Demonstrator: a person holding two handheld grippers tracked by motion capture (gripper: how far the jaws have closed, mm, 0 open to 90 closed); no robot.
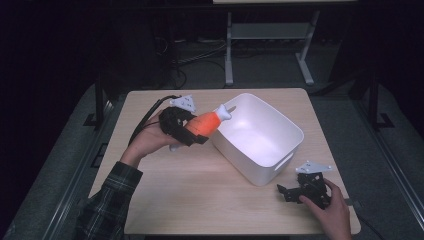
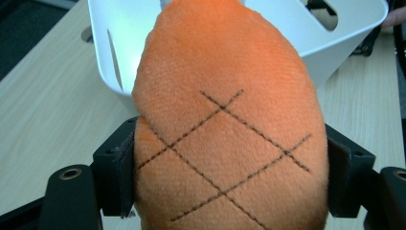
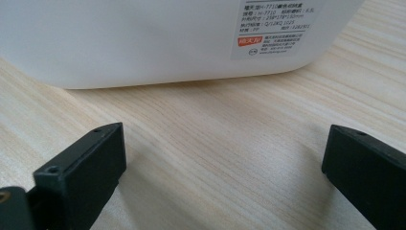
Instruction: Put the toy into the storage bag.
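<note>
My left gripper (image 1: 197, 131) is shut on an orange plush toy (image 1: 205, 123) with a white tip, held above the table just left of a white plastic bin (image 1: 287, 131). The toy's white end points over the bin's near-left rim. In the left gripper view the orange plush (image 2: 225, 124), stitched with crossing dark lines, bulges between both jaws, with the bin (image 2: 344, 33) behind it. My right gripper (image 1: 289, 193) rests on the table at the bin's front right corner, open. Its jaws (image 3: 220, 177) stand wide apart over bare wood, facing the bin's labelled wall (image 3: 143, 38).
The light wooden table (image 1: 200, 200) has free room in front of the bin and at the left. Dark floor with cables and a metal stand lies beyond the far edge. A plaid sleeve (image 1: 107, 200) comes in at the lower left.
</note>
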